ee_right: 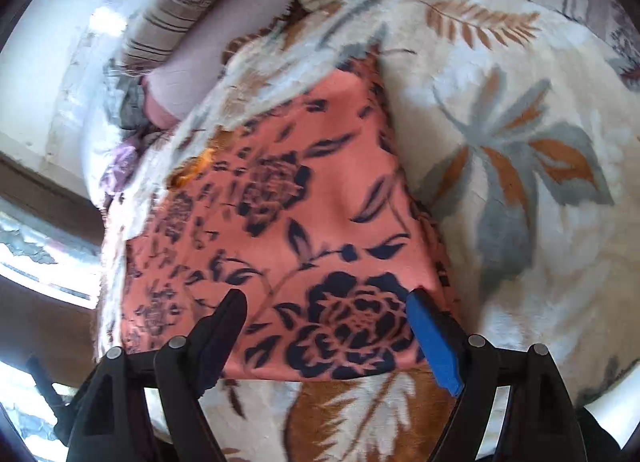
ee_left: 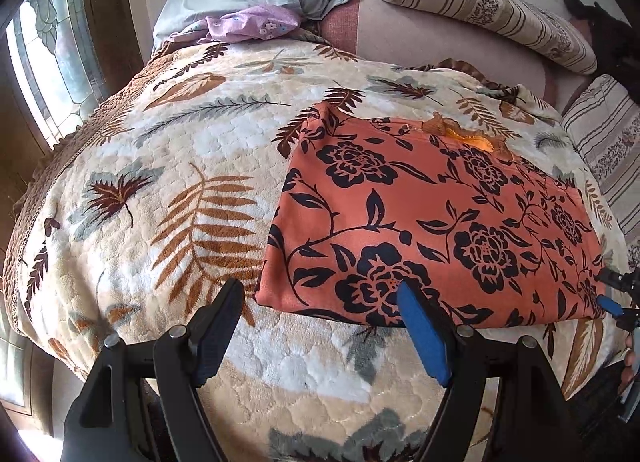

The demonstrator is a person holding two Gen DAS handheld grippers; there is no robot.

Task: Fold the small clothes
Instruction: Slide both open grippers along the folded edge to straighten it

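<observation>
left gripper (ee_left: 320,294) spread, right gripper (ee_right: 326,302) too (hovering)

My left claw (ee_left: 320,326) is matt black plastic with blue pads. The orange garment (ee_left: 432,222) is smooth, thin cloth; the blanket (ee_left: 160,190) under it is plush, quilted fleece.

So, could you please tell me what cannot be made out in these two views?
- Orange floral garment: its layers and underside are hidden by its top layer.
- Right claw: cut off at the left wrist view's edge.
- Right wrist view: motion blur smears the garment's far edge.
- Lilac cloth: too bunched to identify.
</observation>
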